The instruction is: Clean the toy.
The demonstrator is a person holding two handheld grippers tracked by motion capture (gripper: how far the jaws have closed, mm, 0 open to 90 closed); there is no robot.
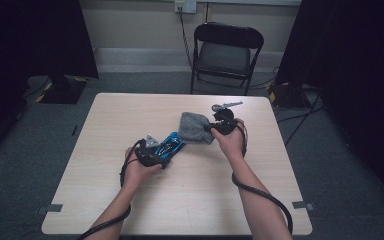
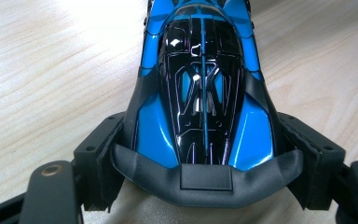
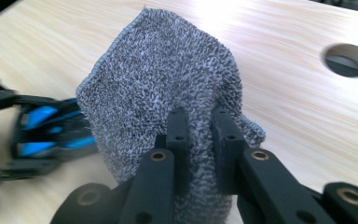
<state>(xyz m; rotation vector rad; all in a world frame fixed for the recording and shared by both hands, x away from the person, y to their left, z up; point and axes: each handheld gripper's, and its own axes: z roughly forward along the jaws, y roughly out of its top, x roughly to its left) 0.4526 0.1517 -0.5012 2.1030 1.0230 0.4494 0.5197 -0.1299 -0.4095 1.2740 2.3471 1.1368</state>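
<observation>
A blue and black toy car lies on the wooden table, its rear end clamped between the jaws of my left gripper. My right gripper is shut on a grey terry cloth and holds it just above the car's front. In the right gripper view the car shows blurred at the left, partly hidden behind the cloth.
A round cable hole pierces the table near its far right edge. A black folding chair stands behind the table. Black stands and cables sit on the floor to both sides.
</observation>
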